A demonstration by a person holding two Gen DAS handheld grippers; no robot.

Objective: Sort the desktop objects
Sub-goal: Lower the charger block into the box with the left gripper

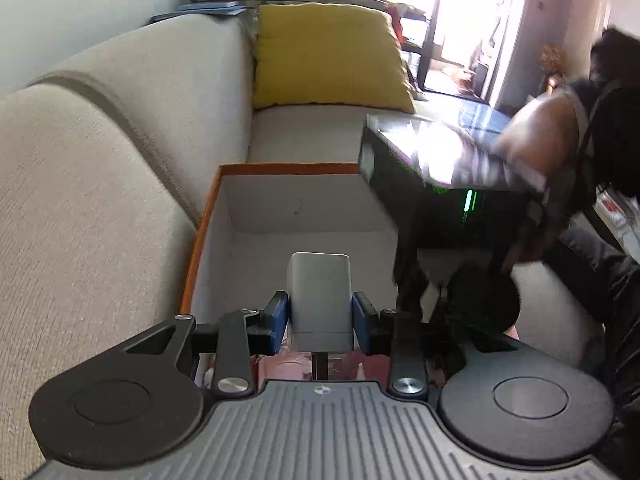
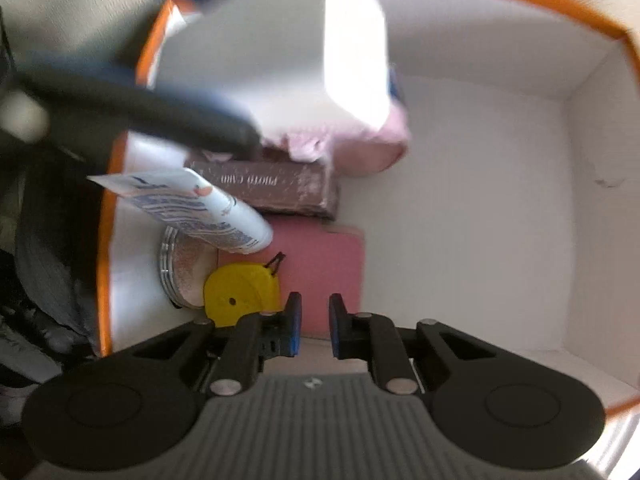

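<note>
The sofa (image 1: 120, 128) wears a coarse, matt beige weave, and the yellow cushion (image 1: 328, 56) beside it looks like soft, slightly crumpled cloth. The box (image 2: 500, 168) seems matt white card inside with an orange edge. The grey block (image 1: 320, 296) looks like smooth, satin plastic. The tube (image 2: 200, 210) shines like glossy printed plastic; the yellow disc (image 2: 236, 294) is matt plastic. The low black table (image 1: 400, 160) is mirror-glossy.

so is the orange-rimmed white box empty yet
No. The orange-rimmed white box already holds a yellow round disc, a white tube and a pink flat pad.
</note>
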